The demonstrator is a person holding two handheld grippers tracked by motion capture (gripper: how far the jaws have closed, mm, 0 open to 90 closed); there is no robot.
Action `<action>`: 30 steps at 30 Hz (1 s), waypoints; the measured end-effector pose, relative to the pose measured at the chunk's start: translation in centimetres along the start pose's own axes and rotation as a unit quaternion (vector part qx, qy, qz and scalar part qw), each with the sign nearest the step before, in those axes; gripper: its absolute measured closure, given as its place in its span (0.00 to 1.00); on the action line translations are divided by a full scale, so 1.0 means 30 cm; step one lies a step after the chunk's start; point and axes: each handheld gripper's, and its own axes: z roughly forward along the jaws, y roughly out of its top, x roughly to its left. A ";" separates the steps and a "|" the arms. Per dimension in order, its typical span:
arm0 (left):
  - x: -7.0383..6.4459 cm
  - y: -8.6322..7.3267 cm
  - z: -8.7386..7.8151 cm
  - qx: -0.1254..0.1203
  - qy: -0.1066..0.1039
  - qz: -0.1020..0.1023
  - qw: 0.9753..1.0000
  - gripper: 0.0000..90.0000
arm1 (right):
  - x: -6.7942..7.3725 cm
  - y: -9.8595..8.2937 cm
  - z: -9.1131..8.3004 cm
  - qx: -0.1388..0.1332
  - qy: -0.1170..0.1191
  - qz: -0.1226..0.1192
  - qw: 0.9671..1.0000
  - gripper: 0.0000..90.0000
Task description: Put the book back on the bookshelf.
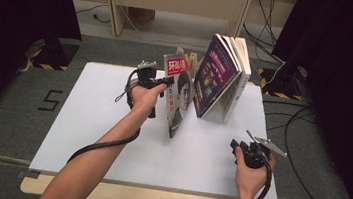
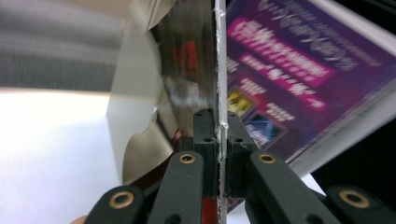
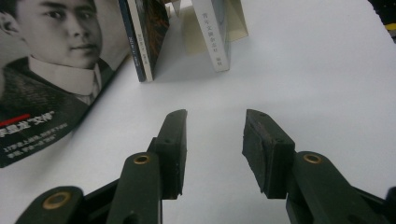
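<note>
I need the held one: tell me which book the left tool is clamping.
The portrait-cover magazine, red title block on top; the left tool grips its edge. The purple book stands free.

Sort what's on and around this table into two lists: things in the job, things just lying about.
In the job:
left tongs, shut on the portrait-cover magazine
leaning purple-cover books
white table board

Lying about:
right tongs, open, holding nothing
black floor cables
wooden furniture legs

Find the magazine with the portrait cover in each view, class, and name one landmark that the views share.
High view: the portrait magazine stands centre, clamped by the left gripper.
Left gripper view: its edge runs up the middle from the shut jaws.
Right gripper view: far left, tilted.
Shared landmark: the purple-covered book.
</note>
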 end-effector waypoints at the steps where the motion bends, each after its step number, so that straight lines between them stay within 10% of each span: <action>1: -0.021 0.014 -0.013 -0.009 -0.008 0.015 1.000 0.96 | 0.000 0.000 0.000 0.000 0.000 0.000 1.000 0.67; 9: -0.108 0.109 -0.066 -0.080 0.008 0.098 0.992 0.96 | 0.010 -0.001 -0.001 -0.005 0.000 0.001 1.000 0.67; 23: -0.030 0.061 0.016 -0.157 0.041 0.145 0.976 0.96 | 0.003 -0.006 0.001 -0.004 0.000 0.003 1.000 0.67; 30: -0.014 0.035 -0.018 -0.149 0.037 0.150 0.977 0.95 | 0.003 -0.005 0.002 -0.004 -0.001 -0.005 1.000 0.67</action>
